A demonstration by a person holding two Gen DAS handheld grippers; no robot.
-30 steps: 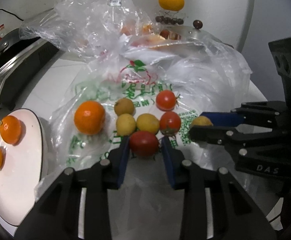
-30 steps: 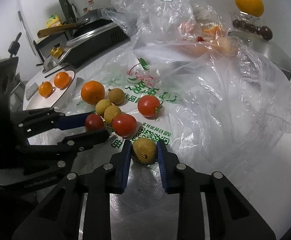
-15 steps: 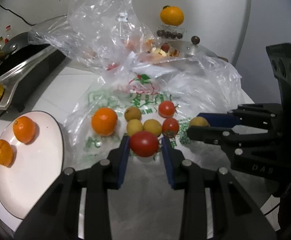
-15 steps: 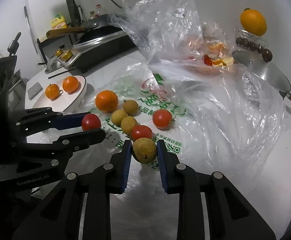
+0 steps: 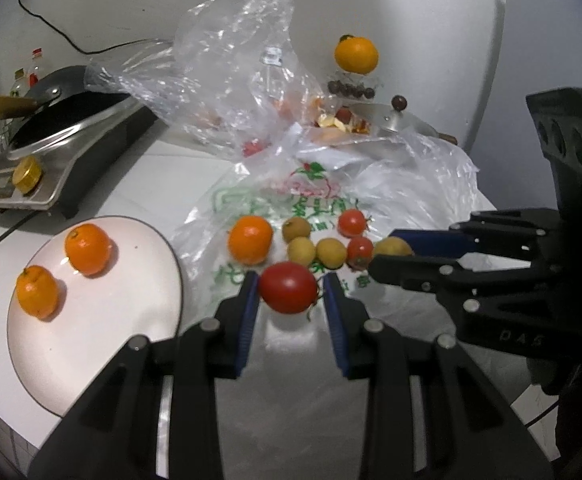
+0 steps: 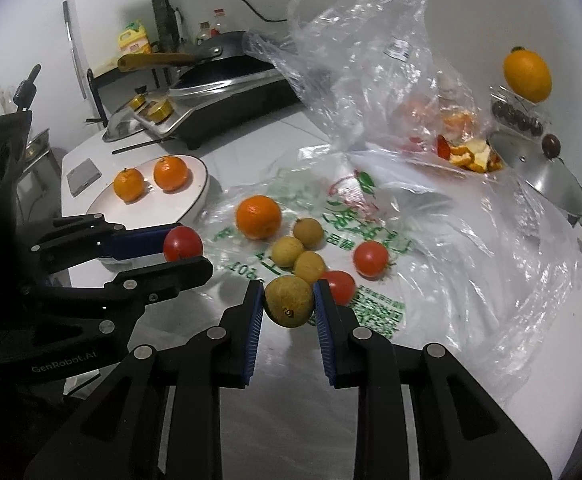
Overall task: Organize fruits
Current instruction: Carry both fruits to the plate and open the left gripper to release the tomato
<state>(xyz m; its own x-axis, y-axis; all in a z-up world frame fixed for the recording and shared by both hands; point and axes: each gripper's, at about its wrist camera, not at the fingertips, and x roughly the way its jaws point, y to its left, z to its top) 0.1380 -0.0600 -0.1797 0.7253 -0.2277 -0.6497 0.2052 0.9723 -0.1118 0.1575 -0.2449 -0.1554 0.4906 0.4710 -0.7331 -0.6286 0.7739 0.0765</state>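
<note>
Gripping a red tomato (image 5: 288,287) between its blue pads, the left gripper (image 5: 290,294) holds the fruit above the white worktop (image 5: 163,184), just beside the rim of the white plate (image 5: 91,320), where two small oranges (image 5: 87,248) sit apart from each other. The right gripper (image 6: 289,304) is clamped on a brownish-yellow round fruit (image 6: 289,301), lifted clear of the printed plastic bag (image 6: 371,236) spread flat on the worktop. On that bag lie a larger orange (image 6: 258,216), three more small yellow-brown fruits (image 6: 287,251) close together, and two tomatoes (image 6: 370,258), one of them partly hidden behind the right gripper's pad. Behind them a crumpled clear bag (image 6: 355,60) stands up, with peels (image 6: 471,156) at its foot. A silver pan lid (image 6: 539,176) sits at the far right, an orange (image 6: 527,74) perched above it near dark round fruits (image 6: 517,116). A dark pan (image 5: 63,92) rests on a cooker (image 5: 87,152) at the back left.
</note>
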